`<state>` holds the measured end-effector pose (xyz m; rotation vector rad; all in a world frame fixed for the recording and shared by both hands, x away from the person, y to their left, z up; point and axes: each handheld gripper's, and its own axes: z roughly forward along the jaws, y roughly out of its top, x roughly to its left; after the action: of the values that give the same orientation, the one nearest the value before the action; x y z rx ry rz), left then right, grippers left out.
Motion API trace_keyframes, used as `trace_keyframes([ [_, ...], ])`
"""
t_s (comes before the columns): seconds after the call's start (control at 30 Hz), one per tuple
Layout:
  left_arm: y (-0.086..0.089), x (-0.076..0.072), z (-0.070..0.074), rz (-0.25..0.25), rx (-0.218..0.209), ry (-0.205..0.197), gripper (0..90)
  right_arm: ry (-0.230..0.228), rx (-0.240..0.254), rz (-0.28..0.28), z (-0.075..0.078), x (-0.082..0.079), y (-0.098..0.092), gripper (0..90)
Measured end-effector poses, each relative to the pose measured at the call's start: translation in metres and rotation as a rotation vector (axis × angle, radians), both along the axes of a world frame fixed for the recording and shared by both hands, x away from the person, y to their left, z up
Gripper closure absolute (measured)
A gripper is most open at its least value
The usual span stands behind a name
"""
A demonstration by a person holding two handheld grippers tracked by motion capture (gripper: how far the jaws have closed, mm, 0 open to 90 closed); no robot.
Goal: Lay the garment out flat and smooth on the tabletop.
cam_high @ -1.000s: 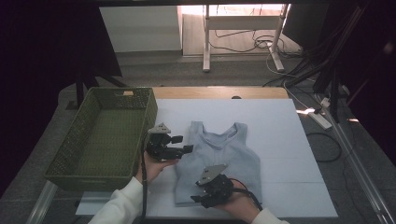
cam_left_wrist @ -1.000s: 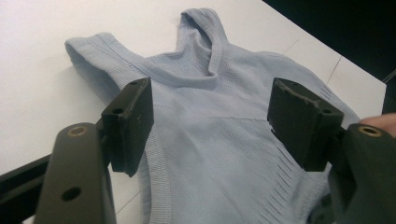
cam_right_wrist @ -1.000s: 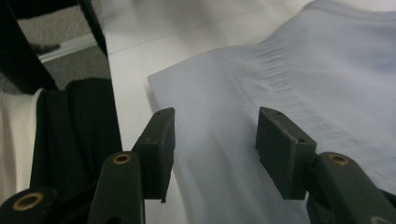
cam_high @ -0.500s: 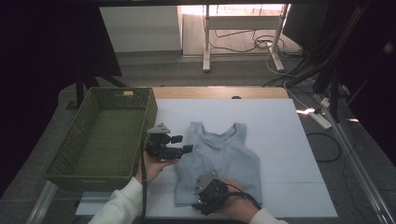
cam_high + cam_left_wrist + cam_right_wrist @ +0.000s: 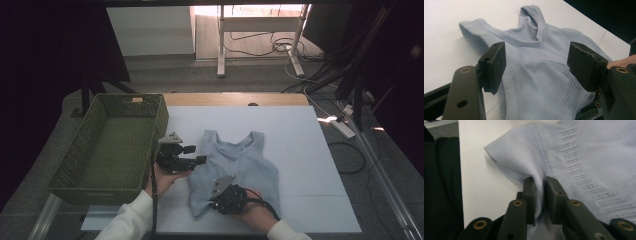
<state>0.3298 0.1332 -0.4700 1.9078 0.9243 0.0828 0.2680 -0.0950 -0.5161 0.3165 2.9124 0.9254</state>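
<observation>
A light blue knitted tank top (image 5: 235, 160) lies flat on the white table cover (image 5: 300, 150), neckline away from me. My right gripper (image 5: 216, 199) is at its lower left hem. Its jaws have just been closing and now pinch a raised fold of the fabric (image 5: 586, 157) between the pads of the right gripper (image 5: 540, 182). My left gripper (image 5: 197, 156) hovers at the top's left edge, near the armhole. In the left gripper view the left gripper (image 5: 536, 57) stands open above the tank top (image 5: 536, 32), with nothing between its pads.
A green woven basket (image 5: 160, 125) stands on the left of the table, close beside my left hand. The table's front edge runs just below my right hand. Cables and a power strip (image 5: 345, 127) lie on the floor at the right.
My right gripper has shifted slightly at the top's lower hem, dipping toward the front edge and back. The left gripper and the basket have kept still.
</observation>
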Motion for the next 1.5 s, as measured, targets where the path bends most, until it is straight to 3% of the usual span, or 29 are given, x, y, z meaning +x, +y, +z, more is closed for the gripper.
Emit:
trace_keyframes([
  [0.13, 0.002, 0.001, 0.000, 0.002, -0.001, 0.001, 32.2, 0.048, 0.023, -0.016, 0.003, 0.001, -0.002, 82.0],
  [0.27, 0.003, 0.001, 0.000, 0.004, -0.004, 0.001, 32.2, 0.113, 0.120, -0.018, 0.015, -0.004, -0.008, 82.5],
  [0.37, 0.002, 0.002, 0.000, 0.004, -0.005, 0.001, 32.2, 0.140, 0.153, 0.008, 0.021, -0.012, -0.010, 82.4],
  [0.67, 0.001, 0.002, 0.000, 0.003, -0.004, 0.002, 32.2, 0.134, 0.143, 0.043, 0.009, -0.021, 0.000, 80.1],
  [0.83, 0.002, 0.001, 0.000, 0.004, -0.004, 0.002, 32.2, 0.121, 0.159, 0.041, 0.011, -0.021, -0.002, 61.5],
  [0.97, 0.002, 0.001, 0.000, 0.005, -0.006, 0.001, 32.2, 0.078, 0.229, -0.035, 0.027, -0.014, -0.018, 53.7],
  [1.03, 0.002, 0.001, 0.000, 0.004, -0.005, 0.002, 32.2, 0.042, 0.239, -0.078, 0.033, -0.008, -0.026, 53.0],
  [1.27, 0.001, 0.001, 0.000, 0.002, -0.003, 0.000, 32.1, -0.038, 0.188, -0.253, 0.037, 0.019, -0.063, 49.5],
  [1.5, 0.002, 0.001, 0.001, 0.005, -0.006, -0.002, 32.2, -0.061, 0.165, -0.439, 0.036, 0.044, -0.101, 47.9],
])
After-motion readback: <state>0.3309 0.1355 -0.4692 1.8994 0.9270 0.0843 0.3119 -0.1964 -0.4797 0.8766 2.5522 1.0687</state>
